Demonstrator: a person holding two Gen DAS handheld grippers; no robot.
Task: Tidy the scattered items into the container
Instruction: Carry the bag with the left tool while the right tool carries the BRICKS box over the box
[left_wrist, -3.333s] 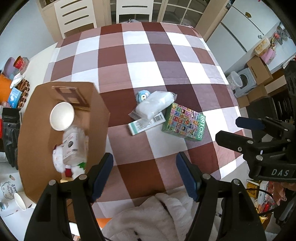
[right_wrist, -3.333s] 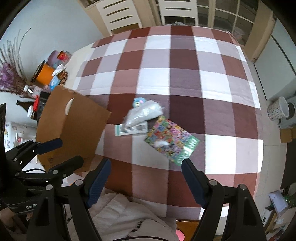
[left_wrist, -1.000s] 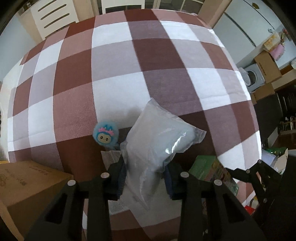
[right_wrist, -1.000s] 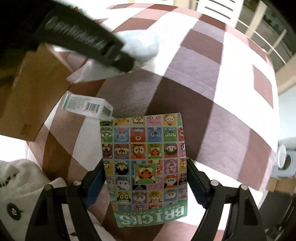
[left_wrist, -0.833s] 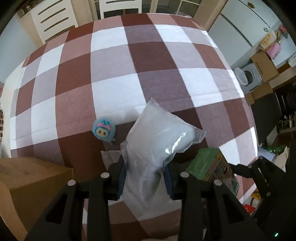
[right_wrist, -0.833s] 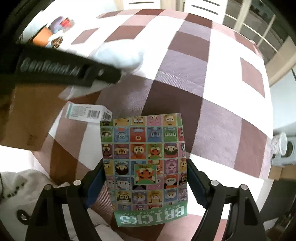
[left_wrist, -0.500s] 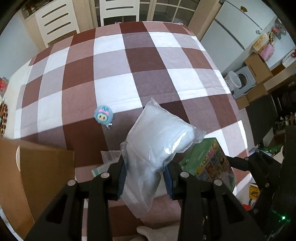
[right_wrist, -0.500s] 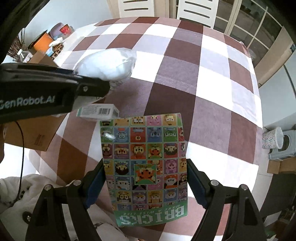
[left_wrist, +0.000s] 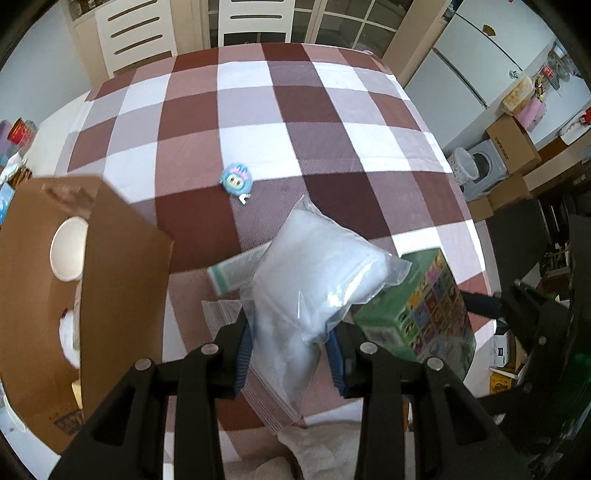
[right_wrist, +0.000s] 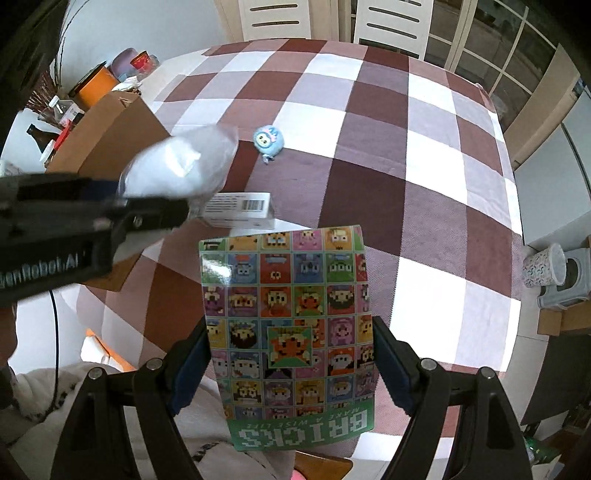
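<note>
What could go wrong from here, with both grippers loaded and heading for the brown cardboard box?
1. The left gripper pinches the clear plastic bag of white filling only near its lower end; the bulk overhangs and may slip out.
2. The right gripper holds the colourful pixel-art BRICKS box close beside the left one, so they may collide at the brown cardboard box.

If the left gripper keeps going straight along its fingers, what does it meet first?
Probably the checked tablecloth near the small blue plush toy; the held plastic bag leads. The cardboard box sits off-line left. Depth uncertain.
</note>
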